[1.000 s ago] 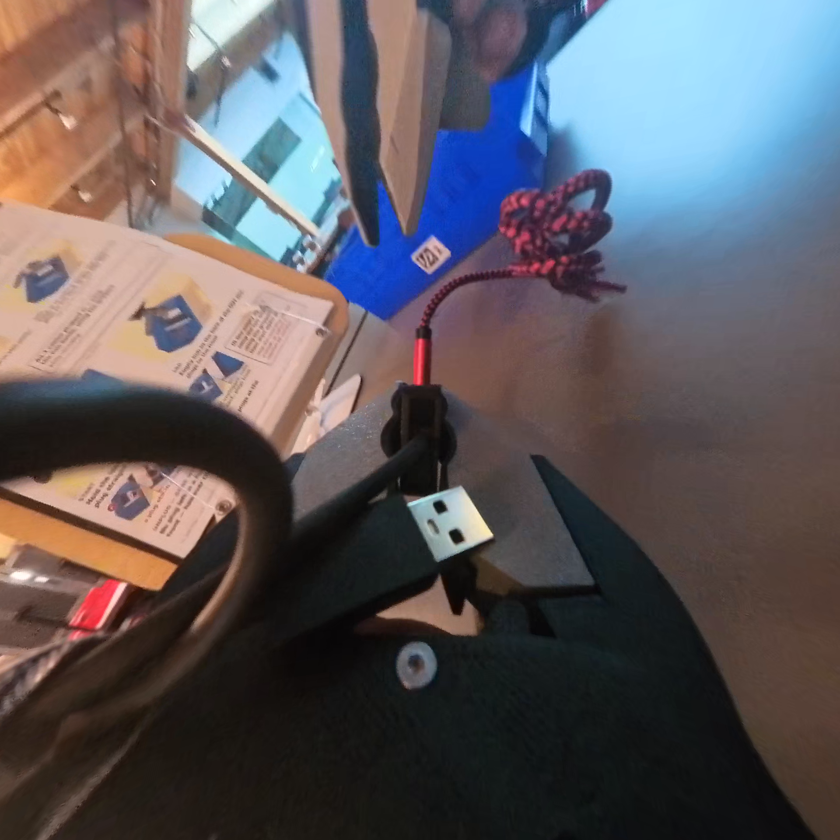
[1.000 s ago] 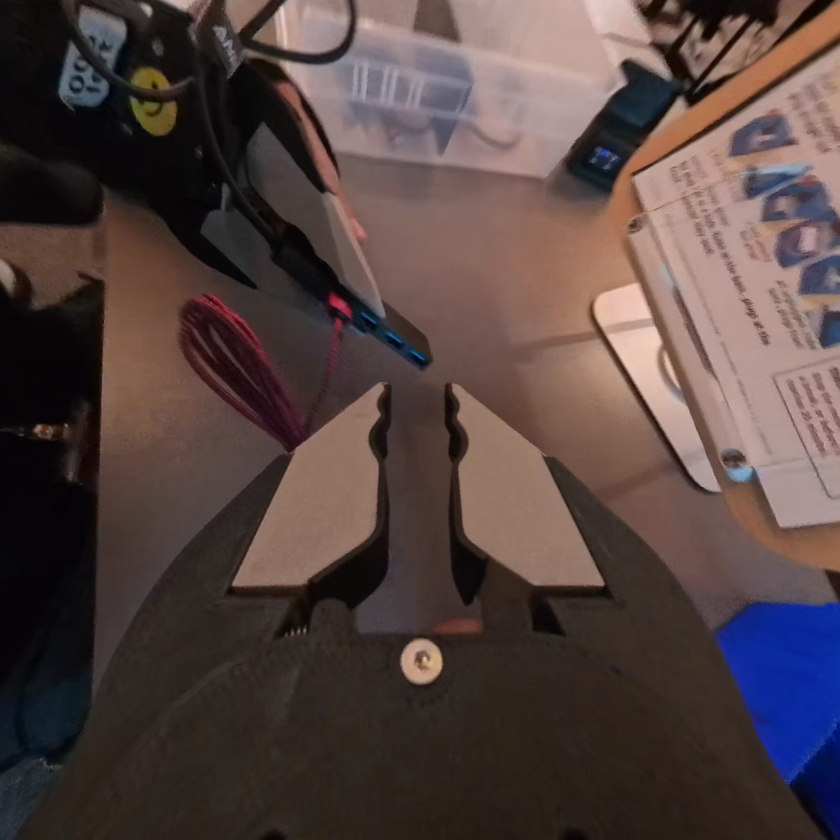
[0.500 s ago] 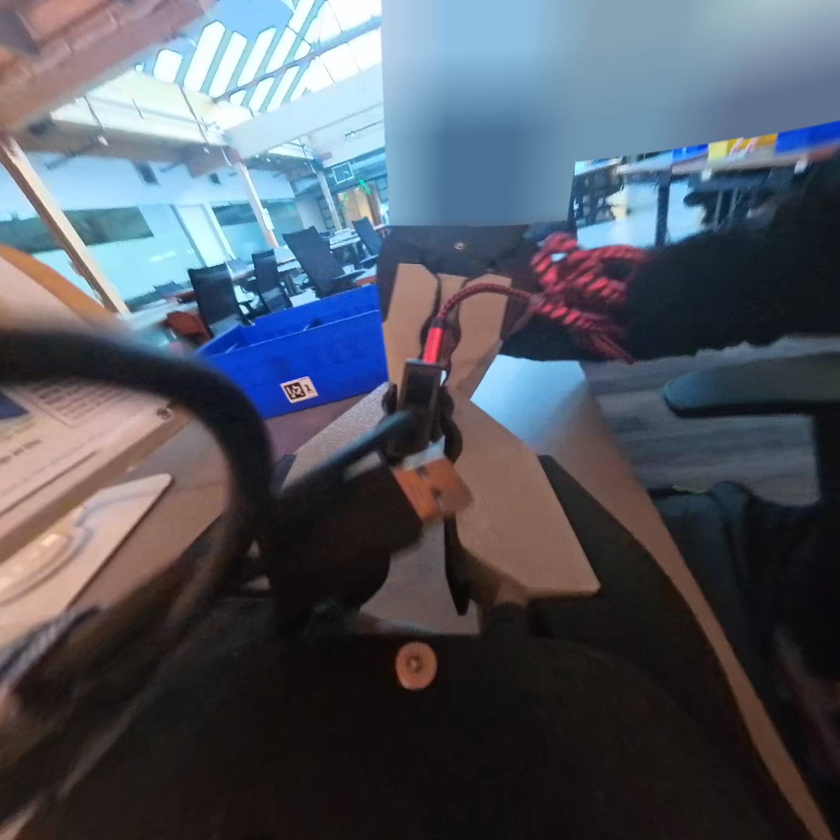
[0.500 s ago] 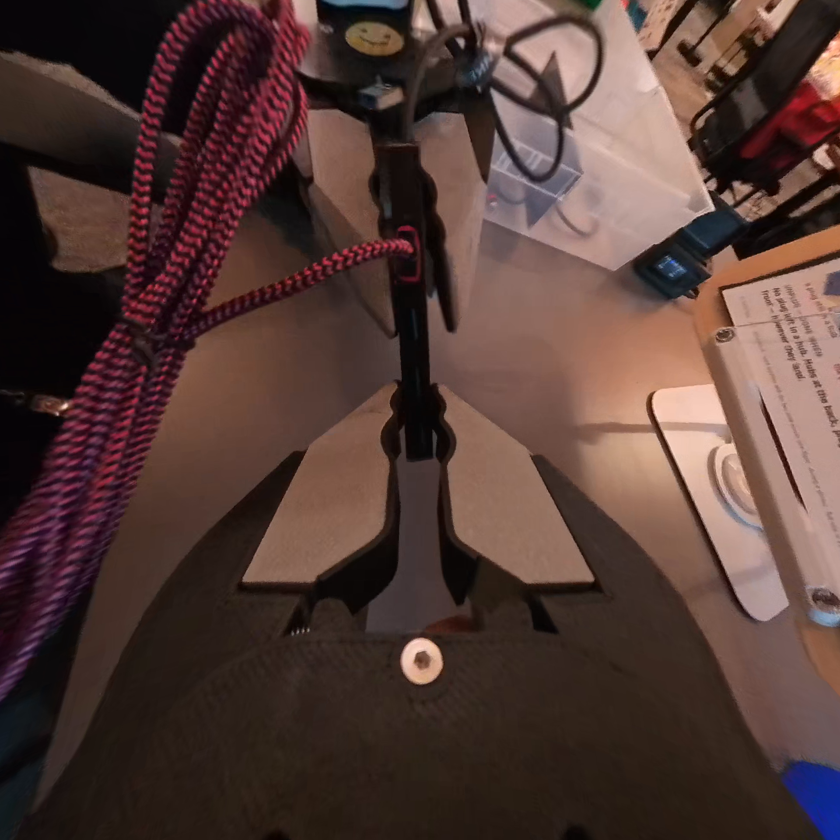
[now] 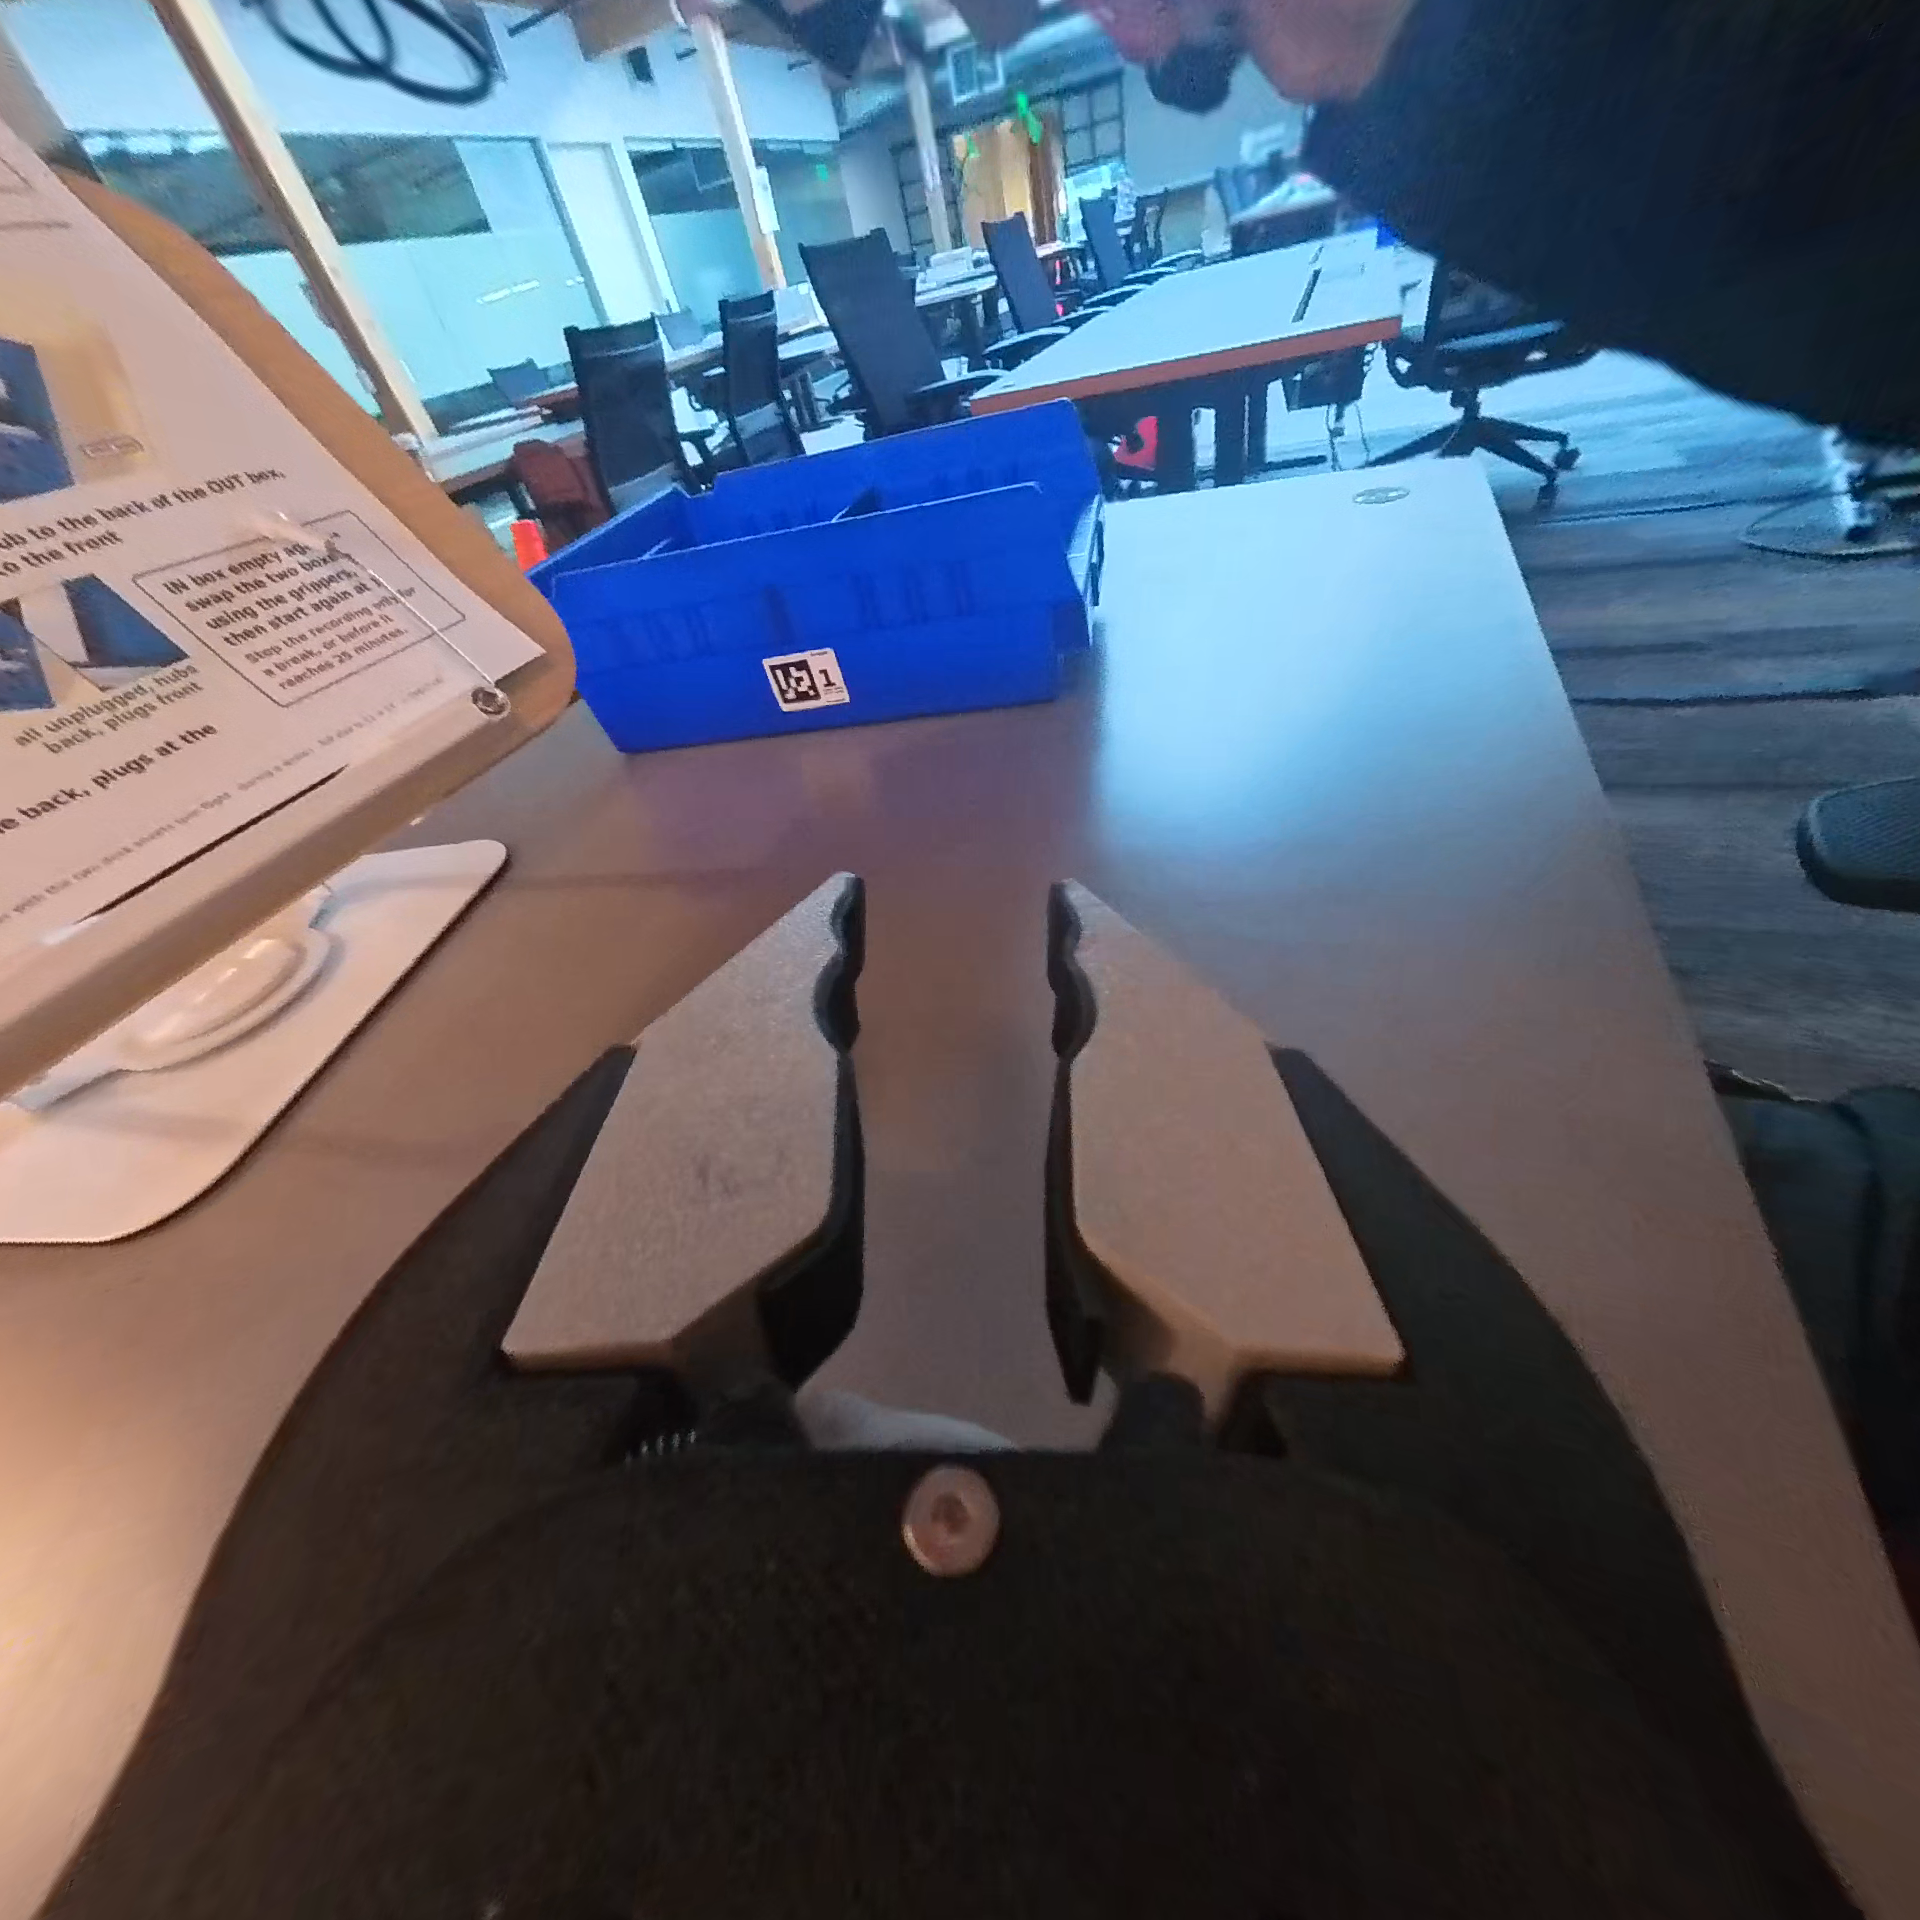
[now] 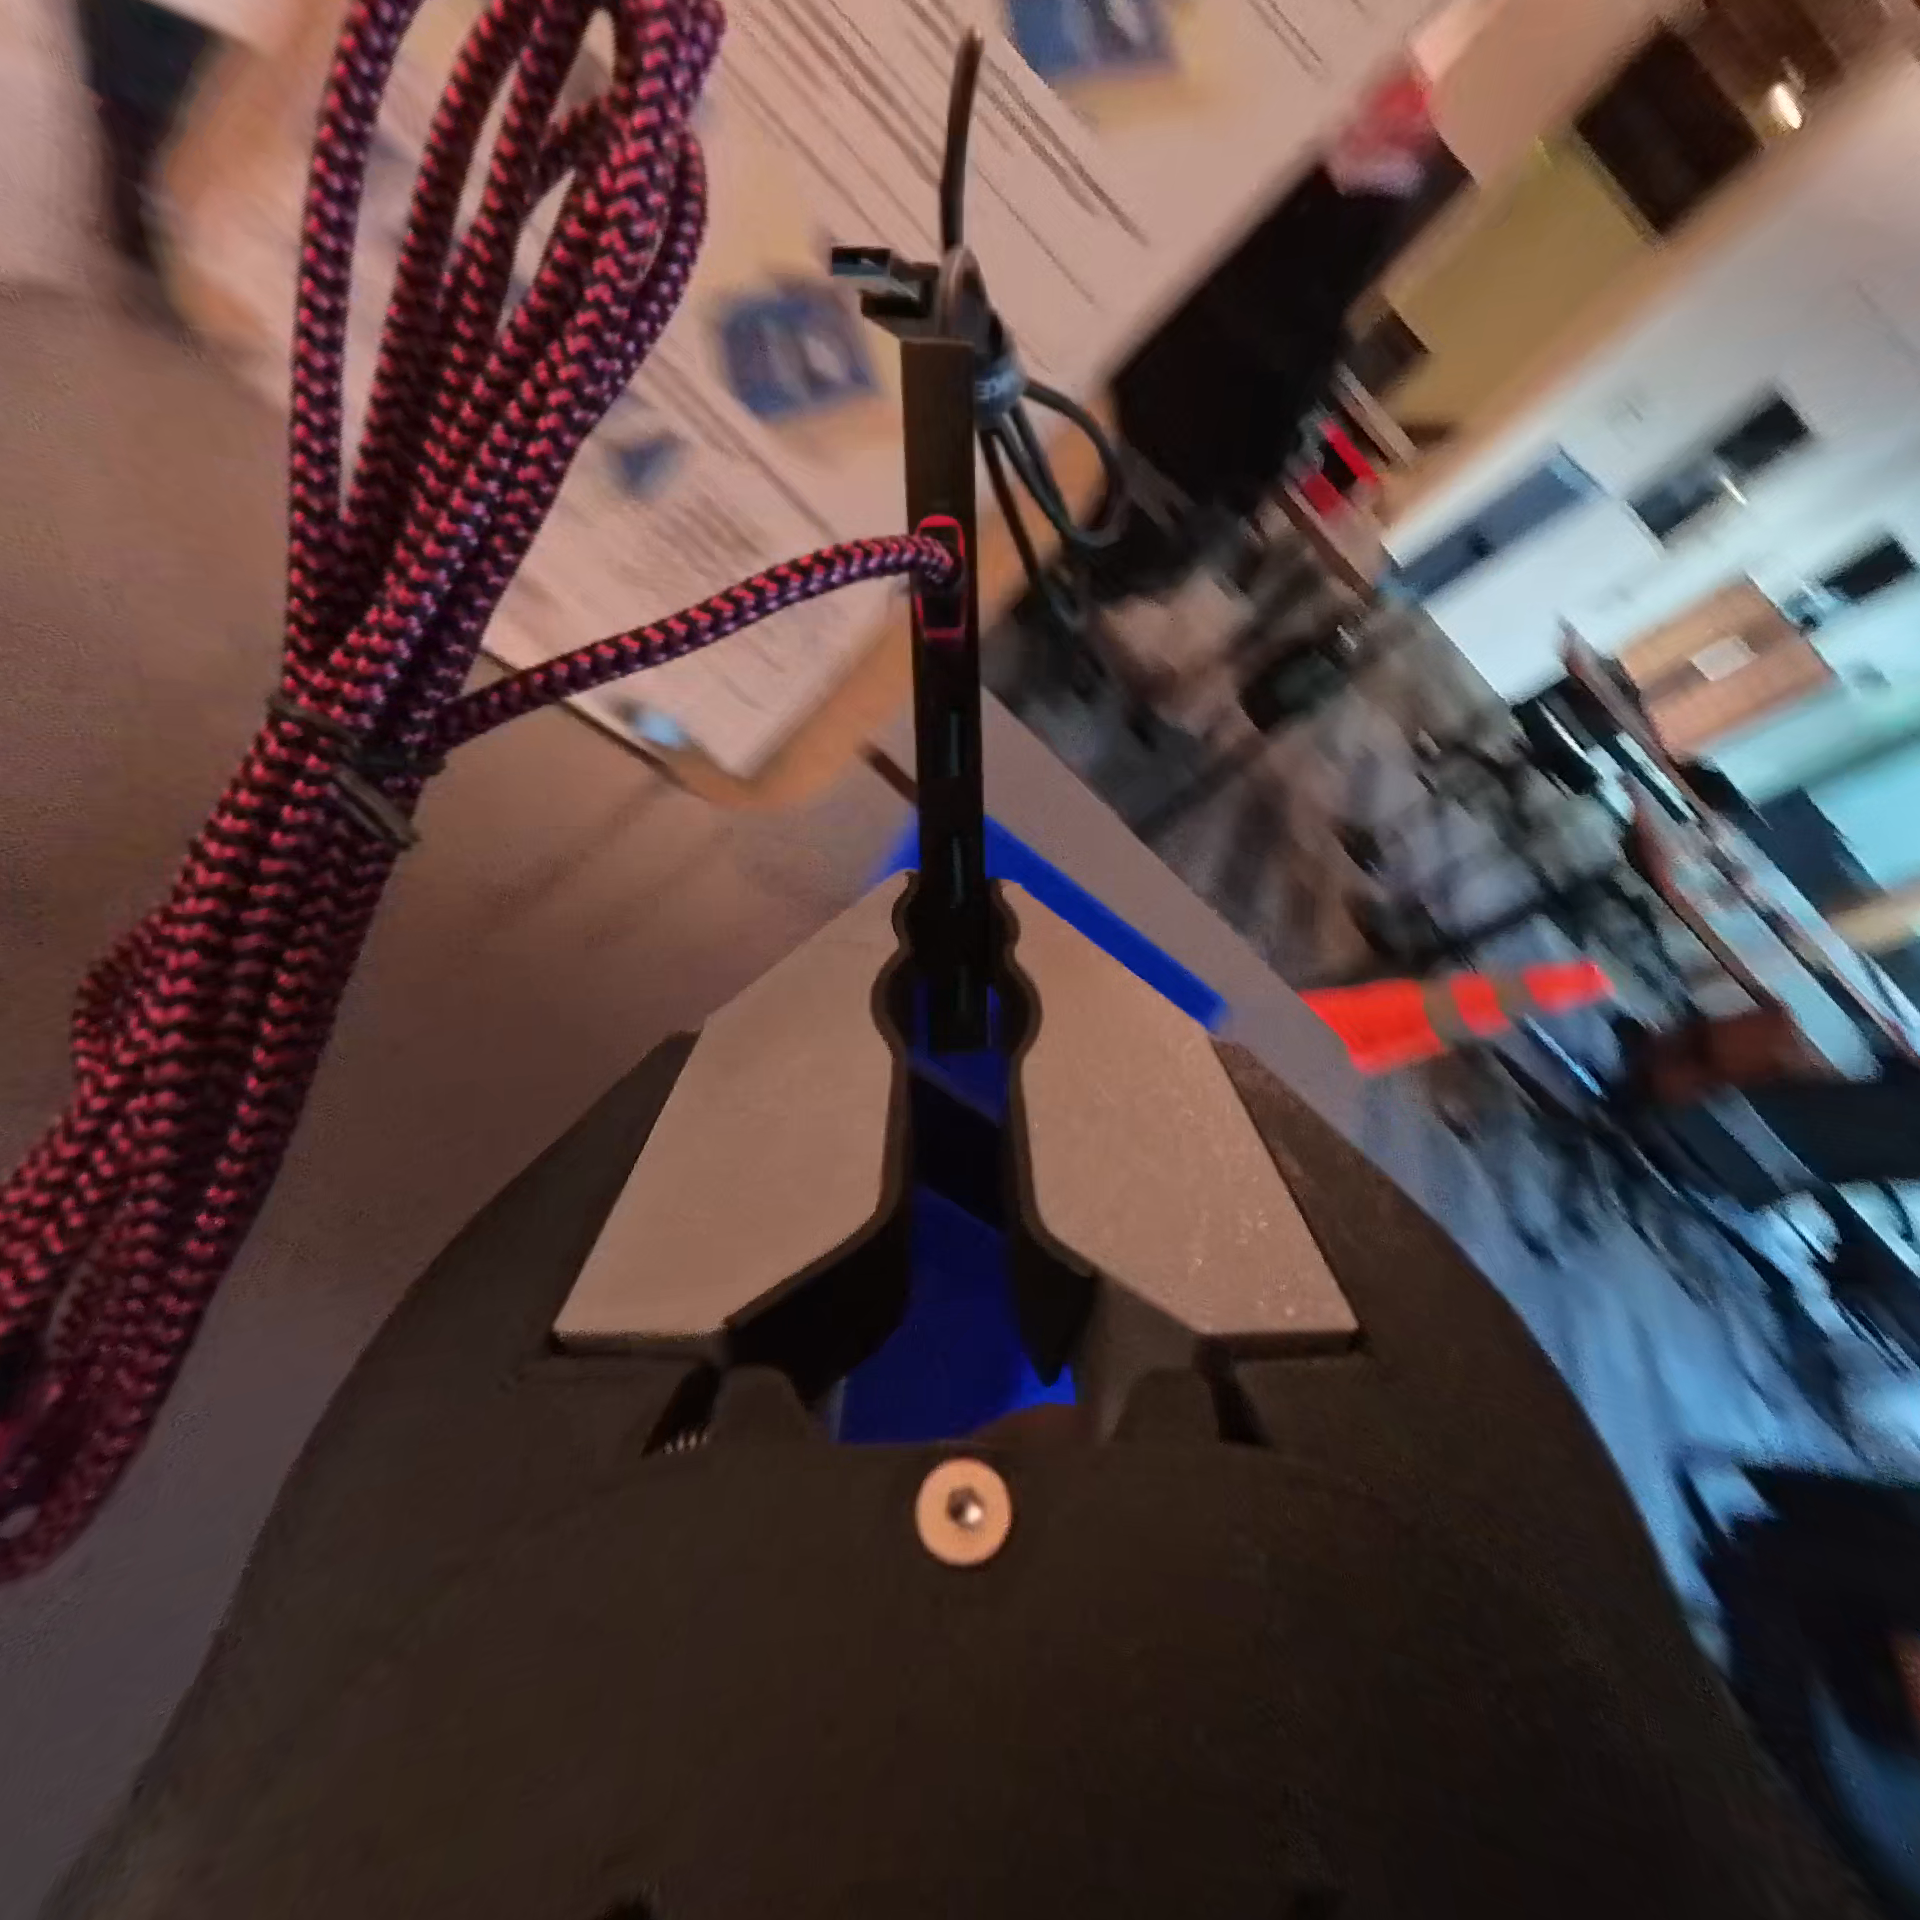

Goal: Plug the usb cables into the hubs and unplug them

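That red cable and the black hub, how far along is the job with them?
Done: the red braided cable is plugged into the black hub. In hand: the right gripper is shut on the hub's end and holds it up, the bundled cable hanging at its side. The left gripper is open and empty above the table. Left: pulling the plug out, probably before things go to the blue bin.

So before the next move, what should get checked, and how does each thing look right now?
1. Right gripper shut on the black USB hub: ok.
2. Red braided cable plugged into the hub: ok.
3. Cable bundle hangs free, tied: ok.
4. Left gripper open and empty: ok.
5. Blue bin within reach on the table: cannot tell.
6. Hub's own black lead free of snags: cannot tell.
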A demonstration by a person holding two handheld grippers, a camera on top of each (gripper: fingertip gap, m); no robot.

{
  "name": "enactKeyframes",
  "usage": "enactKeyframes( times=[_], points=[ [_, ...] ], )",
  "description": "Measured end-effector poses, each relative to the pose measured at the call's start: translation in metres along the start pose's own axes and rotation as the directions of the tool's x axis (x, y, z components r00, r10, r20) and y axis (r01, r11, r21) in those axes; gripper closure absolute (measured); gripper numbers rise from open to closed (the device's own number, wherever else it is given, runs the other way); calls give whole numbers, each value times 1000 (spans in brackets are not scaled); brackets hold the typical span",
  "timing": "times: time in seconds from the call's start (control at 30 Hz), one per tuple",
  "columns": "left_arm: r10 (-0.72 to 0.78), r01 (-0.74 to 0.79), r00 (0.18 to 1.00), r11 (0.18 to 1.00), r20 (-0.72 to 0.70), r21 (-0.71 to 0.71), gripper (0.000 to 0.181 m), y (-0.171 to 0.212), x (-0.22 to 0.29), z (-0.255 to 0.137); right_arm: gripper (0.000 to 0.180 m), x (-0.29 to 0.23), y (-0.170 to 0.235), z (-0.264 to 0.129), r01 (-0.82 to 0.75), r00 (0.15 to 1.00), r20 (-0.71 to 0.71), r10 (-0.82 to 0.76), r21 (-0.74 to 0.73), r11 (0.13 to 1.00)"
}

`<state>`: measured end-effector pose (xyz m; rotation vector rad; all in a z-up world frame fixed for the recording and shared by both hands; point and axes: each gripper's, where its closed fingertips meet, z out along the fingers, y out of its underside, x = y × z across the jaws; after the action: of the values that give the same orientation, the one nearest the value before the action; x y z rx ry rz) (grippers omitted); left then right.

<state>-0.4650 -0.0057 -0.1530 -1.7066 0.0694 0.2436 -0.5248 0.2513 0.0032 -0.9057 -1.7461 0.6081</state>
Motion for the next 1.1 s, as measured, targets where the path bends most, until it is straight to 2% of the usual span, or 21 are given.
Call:
enactKeyframes(
  times=[0.1,0.17,0.23,0.33,0.4,0.47,0.5,0.57,0.63,0.67,0.7,0.77,0.8,0.9,1.03,1.1],
  points=[
    [18,-18,1000,1000,4,-14,150,2,1,1,171,57,32,25,-7,989,-148,-29,-240,971],
    [27,-27,1000,999,8,-30,152,5,1,2,172,81,60,41,-48,983,-180,-30,-418,907],
    [34,-34,999,998,5,-46,152,7,2,4,172,99,89,56,-68,978,-199,-64,-593,802],
    [38,-38,999,998,-14,-53,153,7,6,5,171,96,133,74,-76,988,-138,-74,-837,542],
    [50,-51,999,997,-22,-60,153,8,9,5,171,84,148,88,-64,994,-95,-54,-907,417],
    [71,-72,997,995,-20,-66,153,9,10,4,171,69,160,101,-55,998,-64,-16,-942,332],
    [81,-82,997,994,-17,-70,153,9,10,4,165,59,165,107,-43,999,-39,18,-949,312],
    [88,-88,996,994,-9,-69,154,9,9,2,155,30,167,120,-55,984,5,178,-941,334],
    [73,-73,997,995,-11,-66,155,8,8,1,169,6,157,132,-115,931,42,362,-909,400],
    [69,-70,998,995,-13,-68,155,8,8,1,174,7,156,136,-161,915,26,401,-891,425],
    [72,-73,997,995,-12,-69,155,8,8,0,175,14,159,136,-202,910,-9,415,-883,424],
    [84,-85,996,994,-7,-66,155,7,7,-1,163,34,171,129,-251,920,-87,383,-880,403],
    [89,-89,996,994,-3,-67,155,7,6,-1,157,41,172,128,-273,921,-105,376,-863,426],
    [83,-83,996,994,7,-66,155,7,2,-2,154,46,165,129,-328,907,-107,408,-787,523],
    [62,-63,998,995,-8,-80,160,11,5,2,150,62,205,109,-284,946,-177,272,-857,430],
    [66,-67,998,994,-20,-91,160,13,9,6,152,63,209,113,-295,942,-178,285,-844,449]
  ],
)
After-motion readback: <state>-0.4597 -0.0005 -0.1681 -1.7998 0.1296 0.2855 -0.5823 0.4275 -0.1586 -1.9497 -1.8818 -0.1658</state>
